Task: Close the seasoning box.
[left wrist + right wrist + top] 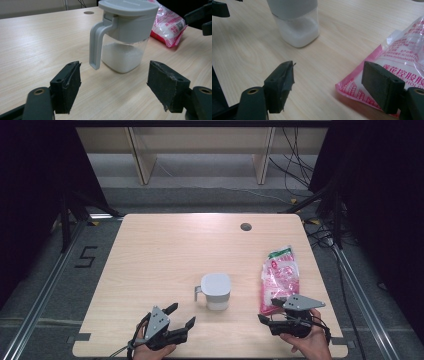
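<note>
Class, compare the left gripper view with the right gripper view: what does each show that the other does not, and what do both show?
Left gripper view alone: the container's grey lid, its handle and the round table hole.
Right gripper view alone: the printed characters on the pink bag's near corner.
Both: the white powder in the clear container, the pink bag, the wooden table, and an open hand-held gripper in the foreground.

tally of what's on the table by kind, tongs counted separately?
Clear plastic jug with grey lid and handle, part-filled with white powder: 1
Pink and white printed plastic bag of white granules: 1
Black two-jaw tongs, left and right, both open: 2
Total: 4
</note>
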Demonstrator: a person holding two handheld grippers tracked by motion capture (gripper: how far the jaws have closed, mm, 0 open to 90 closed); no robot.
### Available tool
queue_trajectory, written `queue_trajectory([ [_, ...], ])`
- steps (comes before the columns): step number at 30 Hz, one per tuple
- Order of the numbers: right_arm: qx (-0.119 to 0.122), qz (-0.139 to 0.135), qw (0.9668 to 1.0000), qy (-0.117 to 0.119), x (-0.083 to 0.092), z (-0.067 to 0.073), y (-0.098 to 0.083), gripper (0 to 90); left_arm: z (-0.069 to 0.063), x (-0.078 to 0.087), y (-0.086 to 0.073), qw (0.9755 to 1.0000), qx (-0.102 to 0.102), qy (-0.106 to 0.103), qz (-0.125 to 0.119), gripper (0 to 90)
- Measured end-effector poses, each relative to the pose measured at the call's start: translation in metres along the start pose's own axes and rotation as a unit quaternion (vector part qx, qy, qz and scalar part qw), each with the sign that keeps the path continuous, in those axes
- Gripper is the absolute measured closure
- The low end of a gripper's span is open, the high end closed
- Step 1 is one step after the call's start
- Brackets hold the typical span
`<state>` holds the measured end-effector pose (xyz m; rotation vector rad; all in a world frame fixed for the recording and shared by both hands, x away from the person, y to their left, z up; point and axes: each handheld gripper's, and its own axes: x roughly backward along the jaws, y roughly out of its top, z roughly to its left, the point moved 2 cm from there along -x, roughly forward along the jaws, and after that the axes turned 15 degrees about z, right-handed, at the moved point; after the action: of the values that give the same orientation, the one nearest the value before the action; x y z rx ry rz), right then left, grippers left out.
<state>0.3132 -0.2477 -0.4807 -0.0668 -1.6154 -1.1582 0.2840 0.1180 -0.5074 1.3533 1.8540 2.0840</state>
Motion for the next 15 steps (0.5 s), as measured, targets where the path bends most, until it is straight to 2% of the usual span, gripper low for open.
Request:
queue_trajectory([
  [1, -0.005, 0.002, 1.0000, -0.002, -0.0005, 0.0006, -0.0022, 26.5, -0.0001, 0.0001, 0.0000, 1.0000, 0.001, 0.000, -0.001, 25.6],
  [2, -0.015, 0.010, 0.9998, 0.007, 0.0003, 0.0030, -0.0037, 26.5, 0.0002, 0.0010, 0.0003, 1.0000, -0.005, 0.003, 0.000, 25.6],
  [3, -0.009, 0.003, 1.0000, 0.001, -0.0006, 0.0026, -0.0046, 26.5, 0.0007, 0.0022, 0.0008, 0.9999, -0.012, 0.006, 0.001, 25.6],
  [5, -0.016, 0.011, 0.9998, 0.007, -0.0001, 0.0043, -0.0070, 26.5, 0.0009, 0.0028, 0.0008, 0.9999, -0.013, 0.002, -0.003, 25.6],
  [7, 0.000, 0.003, 1.0000, -0.003, -0.0007, 0.0016, -0.0077, 26.5, 0.0017, 0.0040, 0.0007, 0.9999, -0.010, 0.007, -0.002, 25.6],
  [10, -0.011, 0.013, 0.9998, 0.005, -0.0001, 0.0040, -0.0094, 26.5, 0.0022, 0.0047, 0.0004, 0.9999, -0.011, 0.009, -0.002, 25.6],
  [11, -0.011, 0.013, 0.9998, 0.006, -0.0003, 0.0040, -0.0099, 26.5, 0.0015, 0.0046, 0.0003, 1.0000, -0.005, 0.006, -0.005, 25.6],
  [13, 0.003, 0.009, 1.0000, 0.000, -0.0018, 0.0026, -0.0100, 26.5, 0.0020, 0.0044, 0.0008, 0.9999, -0.009, 0.006, -0.009, 25.6],
  [15, 0.004, 0.009, 0.9999, 0.002, -0.0017, 0.0030, -0.0101, 26.5, 0.0016, 0.0047, 0.0002, 1.0000, -0.006, 0.007, -0.003, 25.6],
])
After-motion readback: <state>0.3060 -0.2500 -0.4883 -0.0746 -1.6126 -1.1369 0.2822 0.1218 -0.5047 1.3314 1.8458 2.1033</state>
